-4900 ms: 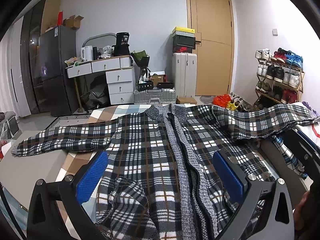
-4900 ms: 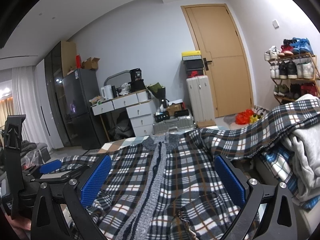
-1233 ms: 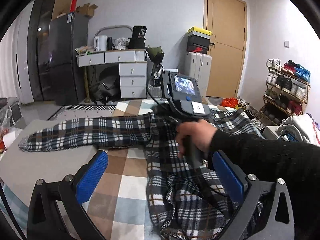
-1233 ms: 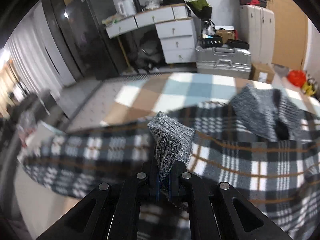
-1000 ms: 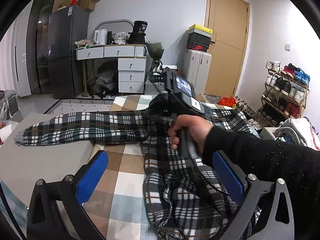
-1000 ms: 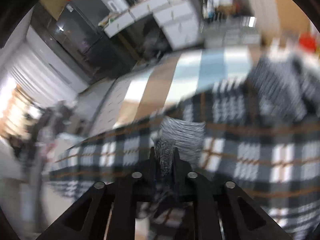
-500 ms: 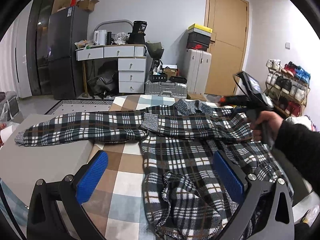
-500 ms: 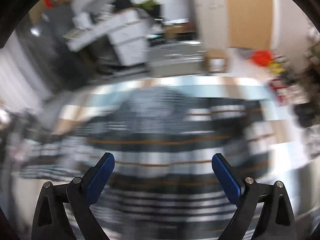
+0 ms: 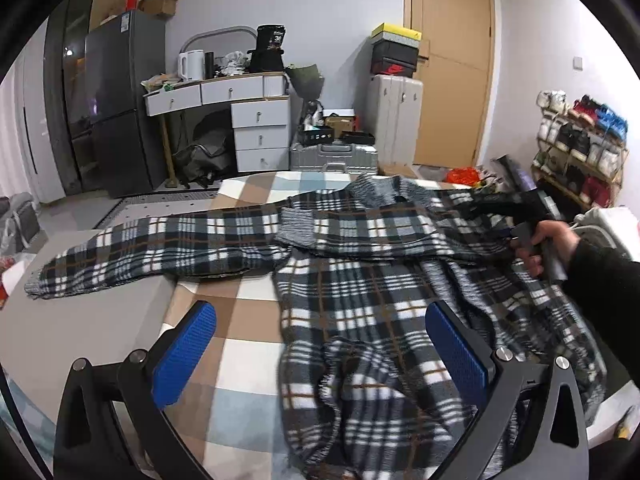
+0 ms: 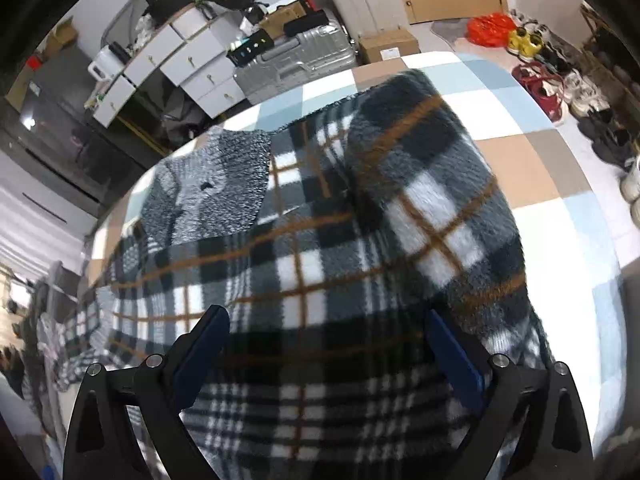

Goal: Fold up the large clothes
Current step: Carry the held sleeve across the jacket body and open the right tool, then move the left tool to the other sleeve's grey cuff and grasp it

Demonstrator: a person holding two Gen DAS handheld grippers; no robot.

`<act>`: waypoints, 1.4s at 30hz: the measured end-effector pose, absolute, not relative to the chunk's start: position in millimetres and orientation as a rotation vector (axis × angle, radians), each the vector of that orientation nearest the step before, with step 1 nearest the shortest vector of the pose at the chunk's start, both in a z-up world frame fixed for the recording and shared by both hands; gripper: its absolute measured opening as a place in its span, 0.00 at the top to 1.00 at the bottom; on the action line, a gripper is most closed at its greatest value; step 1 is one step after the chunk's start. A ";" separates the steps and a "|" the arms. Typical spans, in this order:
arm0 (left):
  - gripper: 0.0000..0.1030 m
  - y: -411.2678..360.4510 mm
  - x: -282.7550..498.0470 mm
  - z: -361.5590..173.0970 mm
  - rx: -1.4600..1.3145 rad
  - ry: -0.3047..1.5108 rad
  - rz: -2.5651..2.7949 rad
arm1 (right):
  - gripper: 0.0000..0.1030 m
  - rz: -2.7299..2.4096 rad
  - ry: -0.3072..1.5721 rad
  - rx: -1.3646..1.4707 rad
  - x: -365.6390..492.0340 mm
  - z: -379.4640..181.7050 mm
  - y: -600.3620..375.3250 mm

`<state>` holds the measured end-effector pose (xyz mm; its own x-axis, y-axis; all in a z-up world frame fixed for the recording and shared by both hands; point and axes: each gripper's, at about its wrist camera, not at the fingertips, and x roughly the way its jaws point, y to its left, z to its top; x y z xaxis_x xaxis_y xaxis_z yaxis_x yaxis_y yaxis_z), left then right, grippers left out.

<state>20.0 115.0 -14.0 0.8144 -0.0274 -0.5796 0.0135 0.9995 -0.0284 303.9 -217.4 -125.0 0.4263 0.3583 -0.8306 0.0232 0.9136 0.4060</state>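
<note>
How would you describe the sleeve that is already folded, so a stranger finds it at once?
On the checkered bed lies a plaid jacket. One sleeve crosses its chest, just below the grey collar. Its grey knit cuff rests on the body, whereas the other sleeve stretches outward.

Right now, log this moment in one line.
plaid jacket: one sleeve folded across | right gripper: open, empty | left gripper: open, empty

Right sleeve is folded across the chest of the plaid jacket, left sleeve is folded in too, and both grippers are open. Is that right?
Not quite. The left sleeve is not folded in: the left wrist view shows it stretched out flat to the side. The right sleeve does lie across the plaid jacket, and the left gripper and right gripper are open.
</note>
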 end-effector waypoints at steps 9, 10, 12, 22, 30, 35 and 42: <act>0.01 156.9 18.5 1.9 -0.227 0.599 -0.076 | 0.00 0.373 0.823 0.530 146.1 -52.2 -215.6; 0.01 159.8 16.6 4.1 -0.221 0.589 -0.042 | 0.00 0.376 0.776 0.511 119.6 -43.5 -210.9; 0.01 161.0 13.8 8.0 -0.195 0.566 0.007 | 0.00 0.387 0.711 0.461 86.5 -30.6 -201.0; 0.01 253.3 17.5 21.5 -0.378 0.646 0.098 | 0.00 0.355 0.455 0.250 -23.7 -21.3 -167.3; 0.01 357.5 24.3 4.9 -0.500 0.698 0.191 | 0.00 0.438 0.502 0.300 -21.6 -20.1 -176.6; 0.01 426.3 33.3 -30.8 -0.737 0.779 0.221 | 0.00 0.482 0.523 0.353 -22.9 -23.7 -179.3; 0.01 477.5 39.6 -67.1 -0.890 0.802 0.211 | 0.00 0.455 0.517 0.334 -20.2 -29.6 -176.9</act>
<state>39.6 477.5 -67.1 0.6967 -0.1527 -0.7009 -0.4775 0.6305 -0.6120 -20.2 -176.9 -29.6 0.7743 0.4941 -0.3953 -0.3301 0.8484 0.4139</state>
